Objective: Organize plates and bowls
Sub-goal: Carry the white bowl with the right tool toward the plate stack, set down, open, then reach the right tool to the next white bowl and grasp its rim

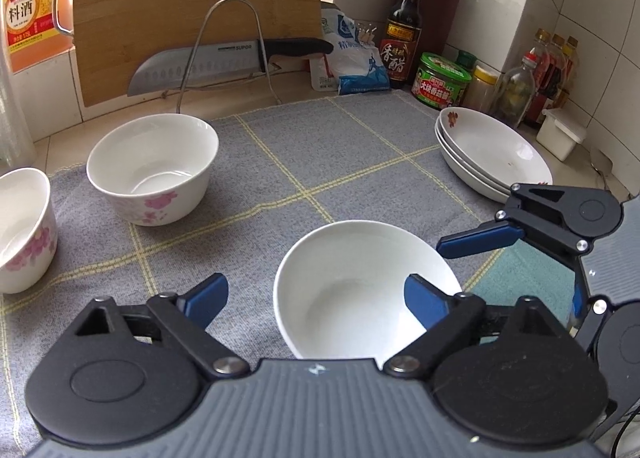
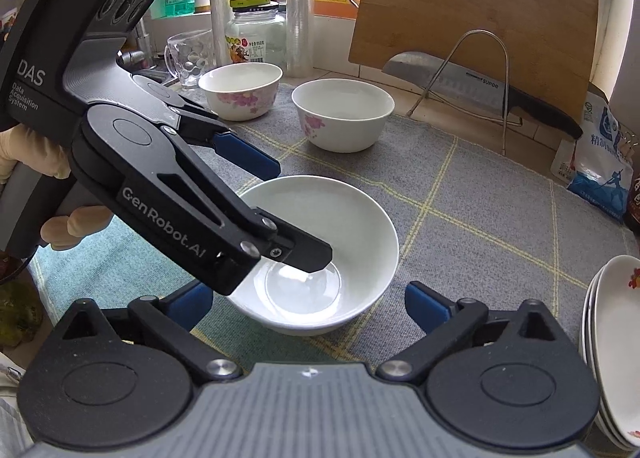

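A plain white bowl (image 1: 360, 290) (image 2: 320, 258) stands upright on the grey checked mat (image 1: 280, 161). My left gripper (image 1: 316, 300) (image 2: 296, 213) is open and straddles the bowl's rim: one finger hangs inside the bowl, the other outside it, and neither pad presses. My right gripper (image 2: 310, 306) (image 1: 528, 270) is open just short of the bowl's near side, holding nothing. Two flowered bowls (image 1: 152, 169) (image 1: 24, 225) stand apart at the mat's far left. A stack of shallow plates (image 1: 492, 153) (image 2: 612, 338) sits at the right.
A knife (image 1: 224, 61) lies on a wire rack before a leaning cutting board (image 1: 192, 9). Sauce bottles (image 1: 404, 29), jars (image 1: 442, 79) and a salt bag (image 1: 352, 57) line the back right. A glass mug (image 2: 188, 55) stands behind the flowered bowls. A gloved hand (image 2: 72, 225) holds the left gripper.
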